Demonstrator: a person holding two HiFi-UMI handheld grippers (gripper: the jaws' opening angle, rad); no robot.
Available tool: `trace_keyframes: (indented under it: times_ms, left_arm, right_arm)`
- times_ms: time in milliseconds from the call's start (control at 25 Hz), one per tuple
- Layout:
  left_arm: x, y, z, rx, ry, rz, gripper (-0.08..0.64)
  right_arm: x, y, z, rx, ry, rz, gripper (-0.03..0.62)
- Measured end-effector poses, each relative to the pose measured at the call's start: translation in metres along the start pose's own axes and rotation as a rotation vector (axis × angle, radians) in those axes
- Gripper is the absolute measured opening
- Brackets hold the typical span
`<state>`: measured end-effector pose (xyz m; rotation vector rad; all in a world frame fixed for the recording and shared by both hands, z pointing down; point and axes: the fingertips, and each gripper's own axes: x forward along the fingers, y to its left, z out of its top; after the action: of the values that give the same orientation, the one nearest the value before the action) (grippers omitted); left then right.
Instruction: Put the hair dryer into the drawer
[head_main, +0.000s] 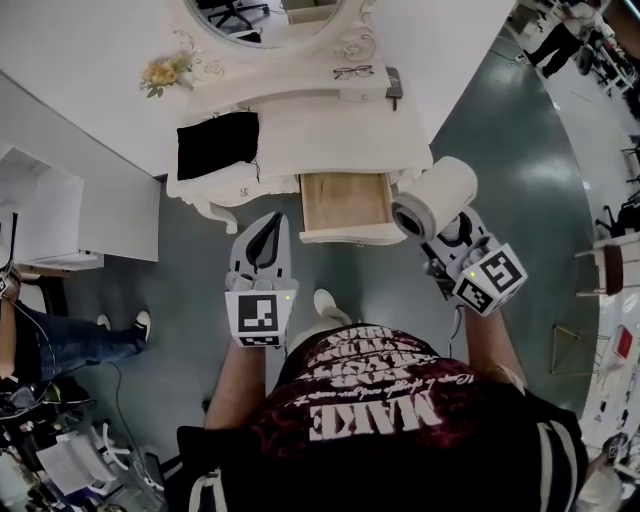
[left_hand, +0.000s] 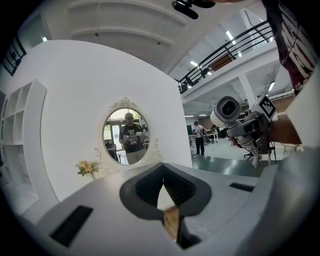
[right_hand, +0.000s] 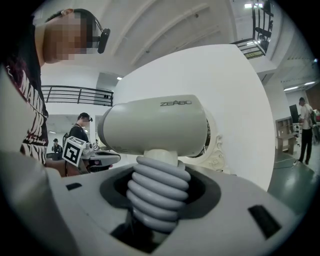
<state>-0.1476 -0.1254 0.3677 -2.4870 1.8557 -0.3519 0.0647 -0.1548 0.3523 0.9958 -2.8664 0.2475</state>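
Observation:
A cream hair dryer (head_main: 437, 198) with a ribbed grey handle (right_hand: 157, 192) sits in my right gripper (head_main: 447, 235), whose jaws are shut on that handle; its barrel (right_hand: 155, 125) lies crosswise above the jaws. It hangs in the air to the right of the open wooden drawer (head_main: 345, 200) of the white dressing table (head_main: 300, 130). The drawer looks bare inside. My left gripper (head_main: 270, 222) hovers just left of the drawer front, its jaws meeting at a point with nothing between them (left_hand: 163, 182). A strip of the drawer's wood (left_hand: 171, 220) shows below them.
On the table top lie a black cloth (head_main: 218, 143), glasses (head_main: 352, 71), a dark flat object (head_main: 394, 85) and a small flower posy (head_main: 165, 73) beside the oval mirror (head_main: 265, 20). A white shelf unit (head_main: 50, 215) stands left. Another person's legs (head_main: 60, 340) are at far left.

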Motion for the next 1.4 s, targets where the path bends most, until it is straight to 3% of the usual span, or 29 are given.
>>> trace_keyframes:
  times_ms: [320,560,1040,1400]
  left_arm:
    - [0.009,0.028,0.0,-0.006,-0.021,-0.01,0.005]
    - [0.021,0.051,0.004,0.002,-0.042,-0.03,0.005]
    - [0.04,0.047,0.002,0.003,-0.047,-0.114,0.005]
    - [0.058,0.061,-0.01,-0.007,0.0,-0.078,0.005]
  right_arm:
    - [0.034,0.01,0.01,-0.041,-0.001,0.006,0.213]
    - [0.046,0.009,0.021,-0.053,-0.026,-0.037,0.212]
    - [0.039,-0.002,0.02,-0.022,-0.024,-0.121,0.213]
    - [0.066,-0.025,0.003,-0.006,0.022,-0.106,0.212]
